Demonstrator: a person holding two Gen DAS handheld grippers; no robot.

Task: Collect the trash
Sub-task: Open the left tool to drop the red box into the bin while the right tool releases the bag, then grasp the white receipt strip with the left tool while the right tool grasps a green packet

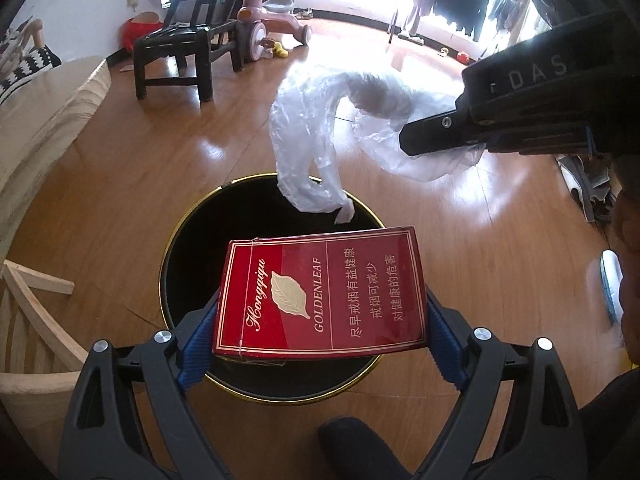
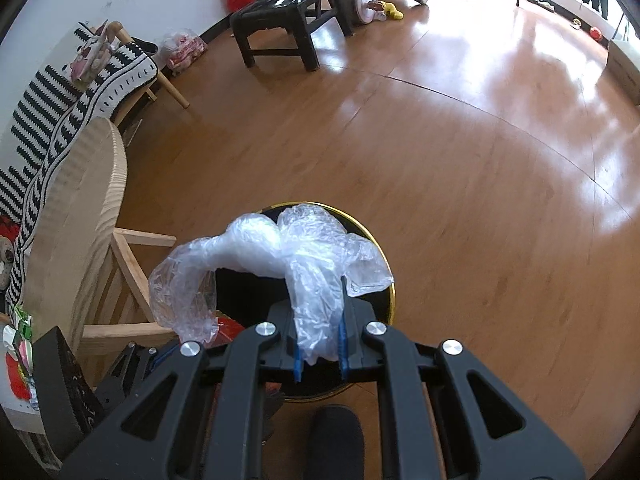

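Wood floor (image 2: 460, 184) open; bin (image 1: 176, 248) under both gripper loads.

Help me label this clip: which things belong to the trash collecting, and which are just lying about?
Job:
red cigarette box in left gripper
clear plastic bag in right gripper
black bin

Lying about:
black chair
pink tricycle
striped blanket
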